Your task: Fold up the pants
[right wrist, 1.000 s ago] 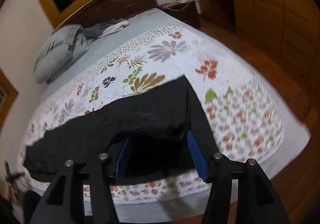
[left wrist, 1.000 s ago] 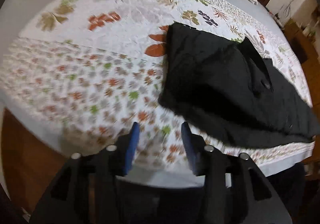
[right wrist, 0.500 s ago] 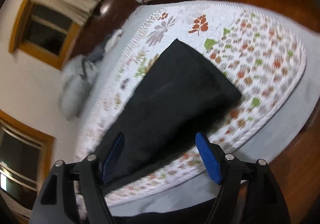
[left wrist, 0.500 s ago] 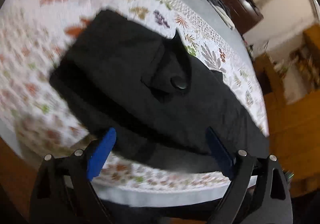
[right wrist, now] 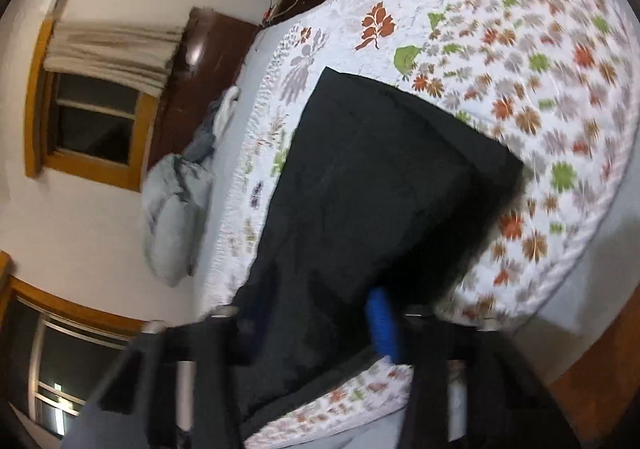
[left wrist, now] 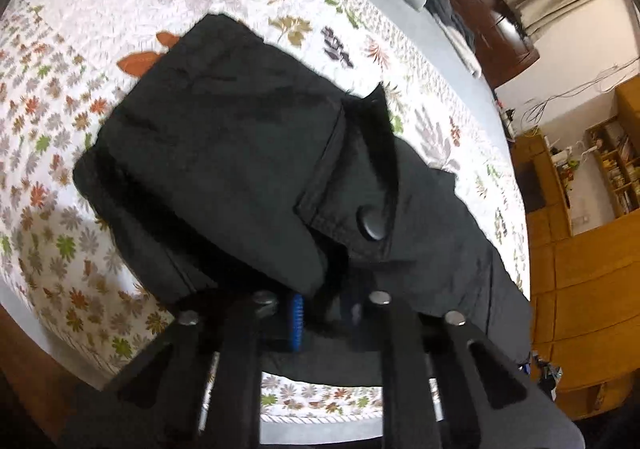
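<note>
Right now the black pants [left wrist: 248, 169] lie on the quilted bed [left wrist: 80, 129] along its near edge, already doubled leg-on-leg into one long strip. Long axis runs crosswise to both grippers: waist end with the pocket flap and button [left wrist: 370, 224] toward the left gripper [left wrist: 324, 313], squared-off hem end [right wrist: 400, 153] in front of the right gripper [right wrist: 320, 321].

Both grippers sit at the near long edge, one per end, fingers pointing across the strip toward the far side of the bed.

Left gripper: jaws narrowed with black fabric bunched between them; one blue pad [left wrist: 296, 323] visible, the other buried in cloth. Reads as clenched on the pants edge.

Right gripper: frame is motion-blurred; a blue pad [right wrist: 382, 325] shows at the fabric edge, cloth draped over the opposite finger. Looks like it is gripping the pants, but I can't tell for certain.

Judgement: the next fold is end-to-end along the long axis, so one end has to travel over the other. Each arm is already on its own end, neither needs to cross.
</note>
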The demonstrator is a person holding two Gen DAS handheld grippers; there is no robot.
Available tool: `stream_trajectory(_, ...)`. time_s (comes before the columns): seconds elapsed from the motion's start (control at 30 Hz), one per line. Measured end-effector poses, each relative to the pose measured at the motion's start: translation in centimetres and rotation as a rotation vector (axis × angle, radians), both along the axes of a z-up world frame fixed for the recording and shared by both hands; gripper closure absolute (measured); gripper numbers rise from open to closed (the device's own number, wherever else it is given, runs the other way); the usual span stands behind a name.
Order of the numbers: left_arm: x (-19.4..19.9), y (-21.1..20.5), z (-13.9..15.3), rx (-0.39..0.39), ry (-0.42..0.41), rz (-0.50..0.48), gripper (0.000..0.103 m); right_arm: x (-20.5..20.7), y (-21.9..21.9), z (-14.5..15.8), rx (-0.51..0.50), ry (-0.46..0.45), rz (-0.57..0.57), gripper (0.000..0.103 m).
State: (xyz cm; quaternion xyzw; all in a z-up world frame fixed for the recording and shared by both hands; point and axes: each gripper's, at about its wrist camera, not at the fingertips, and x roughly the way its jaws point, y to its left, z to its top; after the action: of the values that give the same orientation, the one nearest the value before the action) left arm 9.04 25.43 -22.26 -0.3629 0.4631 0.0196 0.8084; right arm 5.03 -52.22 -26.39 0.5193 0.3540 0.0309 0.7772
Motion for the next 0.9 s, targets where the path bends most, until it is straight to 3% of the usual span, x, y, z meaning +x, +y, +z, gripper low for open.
stream_trajectory(0.03,0.3,0.0,0.3,0.002,-0.001,0.0,0.097,0.3,0.1,0.1,-0.025,0.005,0.007,0.096)
stream_trajectory(0.33,-2.1,1.1,3.4,-0.039,-0.036,0.045,0.099,1.0,0.7,3.5,-0.119,-0.054,0.048,0.098)
stream_trajectory(0.53,-2.6,1.2,-1.0,-0.054,0.083,0.052,0.099,0.1,0.1,-1.5,-0.122,0.073,0.052,0.098)
stream_trajectory(0.63,-2.2,1.2,-1.6,-0.048,0.099,0.053,0.098,0.1,-0.1,-2.0,-0.12,0.074,0.04,0.098)
stream_trajectory(0.7,-2.0,1.2,-1.6,-0.045,0.106,0.045,0.092,0.3,-0.1,-2.0,-0.126,0.078,0.049,0.098)
stream_trajectory(0.77,-2.0,1.4,-1.4,-0.017,0.106,0.041,0.08,0.6,-0.2,-2.0,-0.123,0.084,0.061,0.091)
stream_trajectory(0.8,-2.3,1.5,-0.9,0.007,0.099,0.04,0.073,0.6,-0.3,-1.9,-0.122,0.087,0.061,0.088)
stream_trajectory(0.87,-3.4,1.9,0.1,0.002,0.069,0.047,0.045,0.4,-0.7,-1.1,-0.134,0.08,0.05,0.079)
stream_trajectory(0.9,-3.8,2.1,0.8,0.014,0.053,0.053,0.042,0.1,-0.9,-0.7,-0.138,0.074,0.046,0.073)
